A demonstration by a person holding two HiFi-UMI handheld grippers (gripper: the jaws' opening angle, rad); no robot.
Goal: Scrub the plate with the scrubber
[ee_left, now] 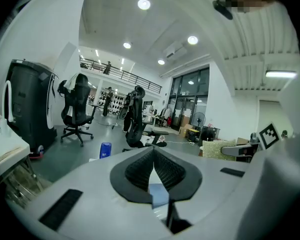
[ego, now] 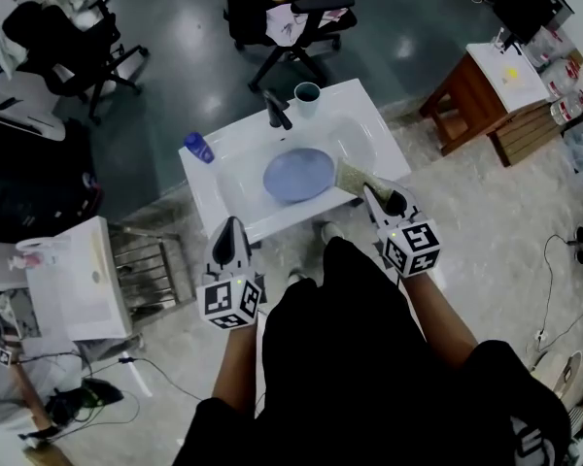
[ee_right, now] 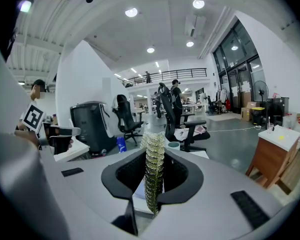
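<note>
- Now the right gripper (ego: 377,197) pinches a yellow-green mesh scrubber (ego: 351,176) at the round blue plate's (ego: 298,175) 3 o'clock edge.
- Left gripper (ego: 229,226), jaws pressed together and empty, sits outside the white sink's (ego: 374,129) front rim, at the plate's 7 o'clock.

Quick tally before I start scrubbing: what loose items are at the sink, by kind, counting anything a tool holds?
Plate: 1, blue, in the sink.
Scrubber: 1, gripped by the right tool.
Bottle: 1, blue, on the sink's left rim.
Cup: 1, beside the faucet.
Total: 4.
</note>
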